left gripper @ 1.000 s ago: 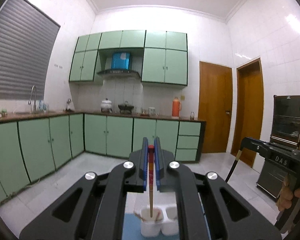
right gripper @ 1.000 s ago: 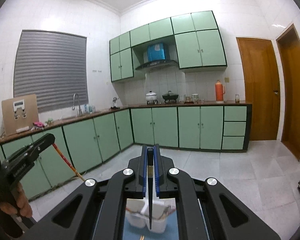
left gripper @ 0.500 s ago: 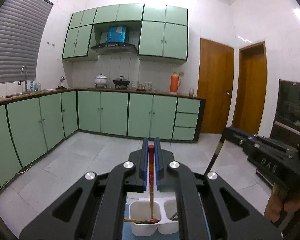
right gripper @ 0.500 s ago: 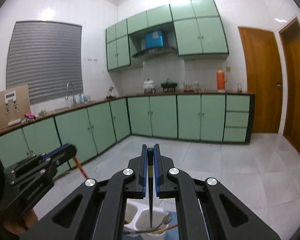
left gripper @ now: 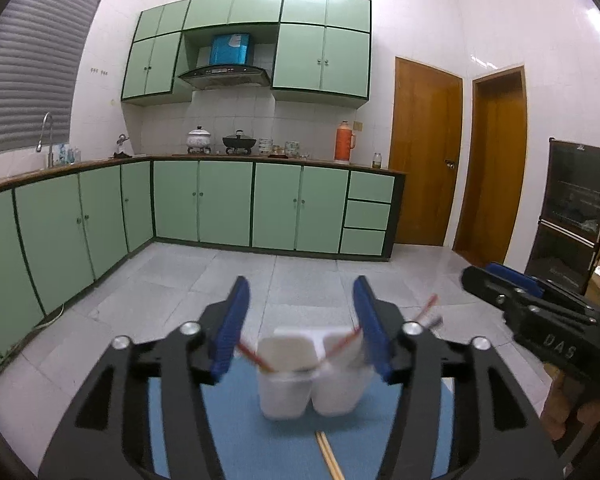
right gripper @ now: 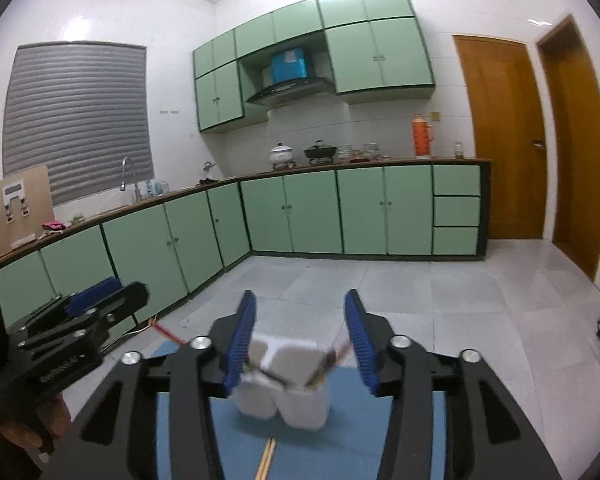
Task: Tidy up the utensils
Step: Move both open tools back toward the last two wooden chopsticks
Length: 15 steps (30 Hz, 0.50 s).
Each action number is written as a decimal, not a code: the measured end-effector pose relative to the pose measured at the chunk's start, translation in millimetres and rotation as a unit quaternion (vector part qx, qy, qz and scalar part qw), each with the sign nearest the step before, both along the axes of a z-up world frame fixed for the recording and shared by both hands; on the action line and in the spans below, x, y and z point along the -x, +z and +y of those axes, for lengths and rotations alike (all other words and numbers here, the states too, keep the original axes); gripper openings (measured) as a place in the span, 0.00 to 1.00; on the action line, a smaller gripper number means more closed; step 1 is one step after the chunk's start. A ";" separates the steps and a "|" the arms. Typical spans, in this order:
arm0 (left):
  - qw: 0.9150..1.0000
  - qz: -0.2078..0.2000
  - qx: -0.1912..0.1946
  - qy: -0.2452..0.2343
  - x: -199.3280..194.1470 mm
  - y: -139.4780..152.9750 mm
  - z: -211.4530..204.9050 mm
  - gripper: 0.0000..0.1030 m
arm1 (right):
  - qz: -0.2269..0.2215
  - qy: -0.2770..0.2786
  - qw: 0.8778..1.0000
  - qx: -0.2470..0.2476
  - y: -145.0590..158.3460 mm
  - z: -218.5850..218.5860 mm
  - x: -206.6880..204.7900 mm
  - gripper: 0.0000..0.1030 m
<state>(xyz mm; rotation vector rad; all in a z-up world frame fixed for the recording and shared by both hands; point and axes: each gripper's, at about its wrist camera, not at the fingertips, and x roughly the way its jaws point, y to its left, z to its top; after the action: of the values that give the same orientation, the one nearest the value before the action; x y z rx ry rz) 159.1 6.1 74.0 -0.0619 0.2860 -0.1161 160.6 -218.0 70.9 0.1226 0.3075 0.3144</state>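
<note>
A white two-compartment utensil holder point(left gripper: 312, 376) stands on a blue mat point(left gripper: 236, 424); it also shows in the right wrist view point(right gripper: 288, 388). Red-tipped chopsticks point(left gripper: 252, 356) lean out of its left cup and more utensils point(left gripper: 424, 308) lean out to the right. My left gripper point(left gripper: 300, 328) is open and empty just above and before the holder. My right gripper point(right gripper: 300, 336) is open and empty, also over the holder. A pair of wooden chopsticks point(left gripper: 330, 456) lies on the mat in front of the holder, seen too in the right wrist view point(right gripper: 266, 460).
The right gripper's body point(left gripper: 540, 320) is at the right in the left wrist view; the left gripper's body point(right gripper: 72, 332) is at the left in the right wrist view. Green kitchen cabinets point(left gripper: 220, 204), tiled floor point(left gripper: 300, 276) and wooden doors point(left gripper: 424, 156) lie beyond.
Both grippers have opened and let go of the utensils they held, which now rest in the holder. Both views have tipped downward, closer to the holder.
</note>
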 end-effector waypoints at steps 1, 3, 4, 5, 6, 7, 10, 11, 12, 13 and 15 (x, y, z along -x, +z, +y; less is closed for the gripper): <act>1.000 0.002 -0.001 0.002 10.8 -8.0 1.0 0.64 | 0.004 -0.008 1.000 -0.004 -9.7 -5.1 13.9 0.54; 1.000 0.019 -0.004 0.001 27.7 -25.2 3.1 0.68 | 0.022 -0.011 1.000 -0.006 -30.8 -11.2 35.7 0.55; 0.999 0.036 -0.005 0.000 35.0 -36.2 4.4 0.68 | 0.036 -0.013 0.999 -0.005 -42.9 -13.2 43.6 0.55; 0.999 0.050 -0.005 0.000 40.3 -45.7 5.6 0.70 | 0.056 -0.015 0.998 -0.004 -56.8 -15.4 50.7 0.55; 0.998 0.065 -0.004 0.001 45.0 -56.7 8.4 0.70 | 0.071 -0.016 0.997 -0.006 -67.7 -17.7 55.4 0.55; 0.997 0.078 -0.005 0.005 50.1 -67.4 10.3 0.70 | 0.091 -0.015 0.996 -0.008 -83.7 -17.8 63.0 0.55; 0.991 0.132 -0.006 0.019 61.5 -107.1 22.5 0.71 | 0.137 -0.015 0.990 -0.011 -120.8 -17.2 77.3 0.55; 0.989 0.146 -0.007 0.021 64.2 -116.7 26.6 0.71 | 0.152 -0.014 0.988 -0.012 -131.6 -16.6 80.7 0.55; 0.987 0.157 -0.009 0.023 67.2 -125.9 29.7 0.71 | 0.169 -0.013 0.985 -0.015 -143.9 -14.4 84.9 0.55; 0.985 0.170 -0.014 0.027 70.5 -137.6 32.6 0.71 | 0.180 -0.010 0.984 -0.016 -152.0 -11.0 88.0 0.55; 0.982 0.188 -0.016 0.030 74.5 -151.8 38.2 0.71 | 0.196 -0.003 0.981 -0.014 -166.1 -3.6 95.4 0.55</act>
<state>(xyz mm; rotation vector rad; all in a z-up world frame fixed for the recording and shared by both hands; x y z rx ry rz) 84.5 44.4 -77.8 -0.0600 0.6630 -0.0390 65.2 -221.6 -95.2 0.2143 0.6933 0.2878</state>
